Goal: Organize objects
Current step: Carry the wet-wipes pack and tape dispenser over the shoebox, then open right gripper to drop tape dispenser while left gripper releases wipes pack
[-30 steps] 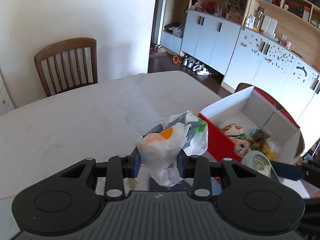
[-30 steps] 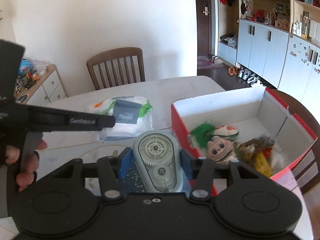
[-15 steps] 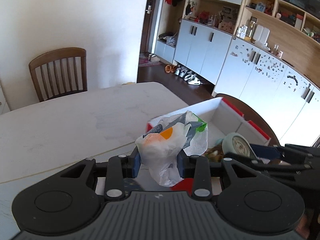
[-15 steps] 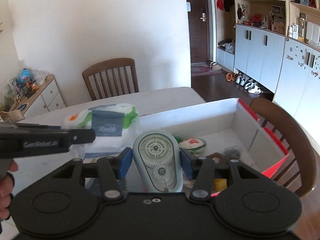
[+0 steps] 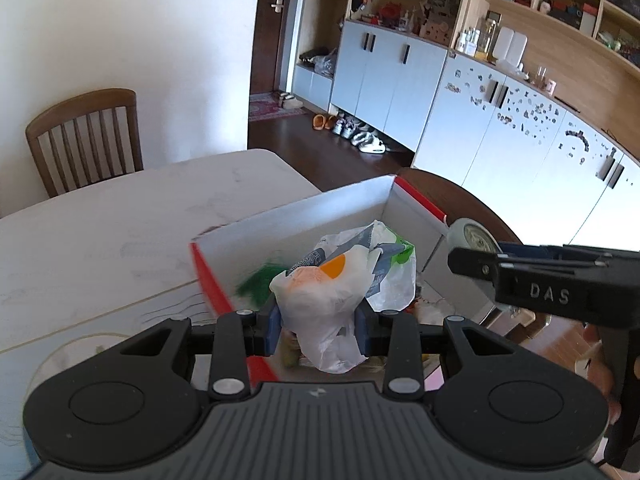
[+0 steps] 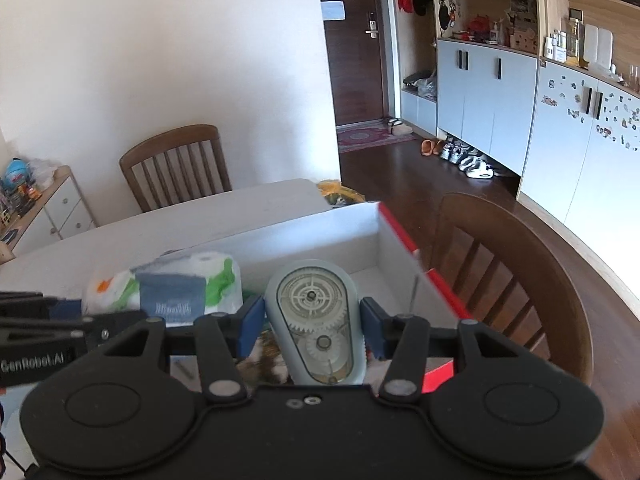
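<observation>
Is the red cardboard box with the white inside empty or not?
Not empty. The red cardboard box has something green and furry inside; other contents are hidden behind the grippers.

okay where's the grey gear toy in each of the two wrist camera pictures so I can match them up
Left wrist view: the grey gear toy sits at right, shut in the right gripper entering from the right edge, over the box.
Right wrist view: the toy is bottom centre, upright between the blue pads.
Shared landmark: the red and white box, just beyond the toy in both.
</observation>
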